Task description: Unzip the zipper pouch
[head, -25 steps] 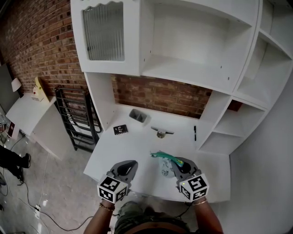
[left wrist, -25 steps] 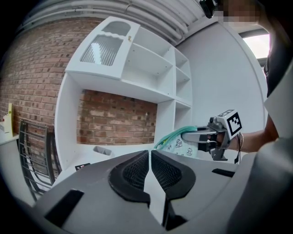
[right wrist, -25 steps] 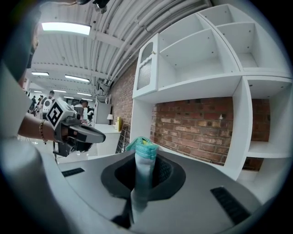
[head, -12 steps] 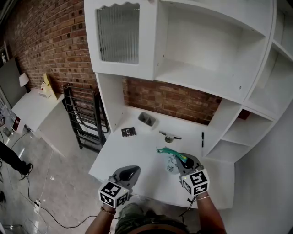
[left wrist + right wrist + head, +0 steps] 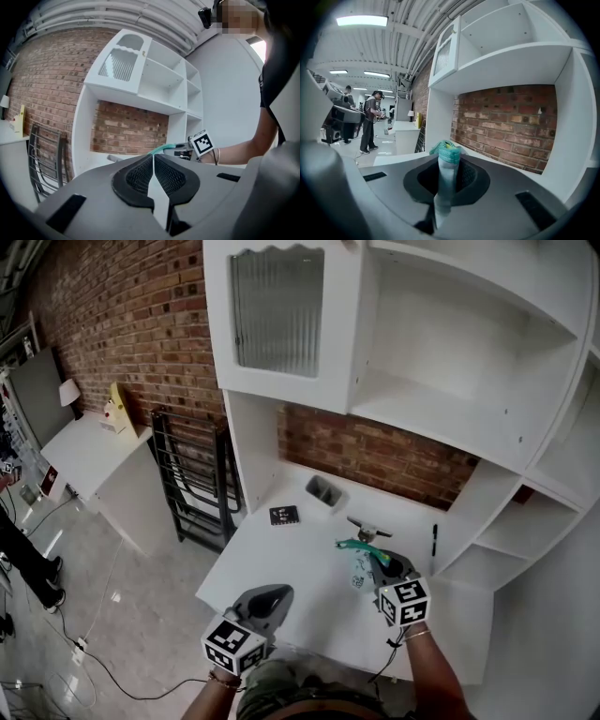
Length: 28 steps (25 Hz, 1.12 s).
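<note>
Your right gripper point(image 5: 391, 570) is clamped on the zipper pouch point(image 5: 357, 563), with the pouch's teal top edge pinched between its jaws. The pouch is over the right half of the counter point(image 5: 281, 559), toward the front edge. Your left gripper point(image 5: 277, 592) is at the front edge, its jaws pressed together on nothing. A pen point(image 5: 435, 538) lies near the counter's right back corner.

Wall: red brick wall point(image 5: 122, 324).
Furniture: white desk hutch point(image 5: 450, 381) with a ribbed-glass door point(image 5: 278, 310); black metal rack point(image 5: 192, 479) beside it.
Floor: glossy grey floor point(image 5: 122, 615).
Light: ceiling strip light point(image 5: 362, 20), lit.
</note>
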Each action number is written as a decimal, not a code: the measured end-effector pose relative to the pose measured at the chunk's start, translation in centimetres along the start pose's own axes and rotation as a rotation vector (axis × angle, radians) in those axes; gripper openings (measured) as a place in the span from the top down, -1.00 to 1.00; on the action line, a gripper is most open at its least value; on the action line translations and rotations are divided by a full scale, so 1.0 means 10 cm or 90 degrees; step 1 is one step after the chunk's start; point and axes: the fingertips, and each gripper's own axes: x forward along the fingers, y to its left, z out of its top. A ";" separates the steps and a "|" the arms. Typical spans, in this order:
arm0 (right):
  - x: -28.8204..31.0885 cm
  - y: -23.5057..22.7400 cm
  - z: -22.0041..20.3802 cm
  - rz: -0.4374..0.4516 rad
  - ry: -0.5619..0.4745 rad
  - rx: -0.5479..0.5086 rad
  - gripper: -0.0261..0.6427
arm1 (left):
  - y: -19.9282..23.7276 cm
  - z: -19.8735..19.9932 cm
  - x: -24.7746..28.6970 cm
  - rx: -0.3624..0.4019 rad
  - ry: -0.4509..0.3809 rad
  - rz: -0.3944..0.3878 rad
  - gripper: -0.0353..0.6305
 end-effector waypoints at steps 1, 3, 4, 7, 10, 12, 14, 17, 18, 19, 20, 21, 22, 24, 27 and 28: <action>0.07 -0.03 -0.01 0.001 0.001 0.005 0.90 | 0.02 0.01 -0.01 0.000 -0.001 0.003 0.88; 0.22 -0.09 -0.02 0.003 0.004 0.016 0.90 | 0.07 0.02 -0.04 0.000 -0.002 0.010 0.88; 0.29 -0.11 -0.02 0.003 0.005 0.017 0.90 | 0.09 0.02 -0.05 0.000 -0.001 0.013 0.88; 0.48 -0.16 -0.01 0.003 0.009 0.018 0.90 | 0.12 -0.01 -0.06 -0.001 0.005 0.016 0.88; 0.65 -0.20 -0.01 0.006 0.012 0.030 0.90 | 0.11 -0.05 -0.07 0.004 0.016 0.014 0.88; 0.74 -0.21 -0.02 0.008 0.017 0.042 0.90 | 0.10 -0.06 -0.07 0.007 0.021 0.014 0.88; 0.83 -0.20 -0.04 0.012 0.023 0.049 0.90 | 0.10 -0.07 -0.07 0.008 0.022 0.014 0.88; 0.94 -0.16 -0.08 0.019 0.033 0.051 0.90 | 0.12 -0.09 -0.08 0.013 0.028 0.018 0.88; 0.96 -0.13 -0.11 0.023 0.038 0.049 0.90 | 0.12 -0.10 -0.08 0.016 0.031 0.018 0.88; 0.98 -0.11 -0.16 0.027 0.044 0.046 0.90 | 0.12 -0.11 -0.08 0.020 0.035 0.019 0.88; 1.00 -0.08 -0.21 0.030 0.053 0.043 0.90 | 0.12 -0.12 -0.09 0.022 0.037 0.019 0.88; 1.01 -0.06 -0.29 0.033 0.062 0.041 0.90 | 0.12 -0.12 -0.10 0.024 0.038 0.020 0.88; 1.01 -0.04 -0.37 0.035 0.072 0.042 0.90 | 0.12 -0.13 -0.11 0.024 0.039 0.021 0.88; 1.00 -0.03 -0.53 0.035 0.089 0.060 0.90 | 0.14 -0.13 -0.13 0.022 0.040 0.026 0.88; 0.93 -0.08 -0.70 0.022 0.093 0.141 0.90 | 0.17 -0.15 -0.17 0.014 0.039 0.034 0.88; 0.90 -0.10 -0.74 0.017 0.093 0.167 0.90 | 0.18 -0.15 -0.19 0.011 0.038 0.036 0.88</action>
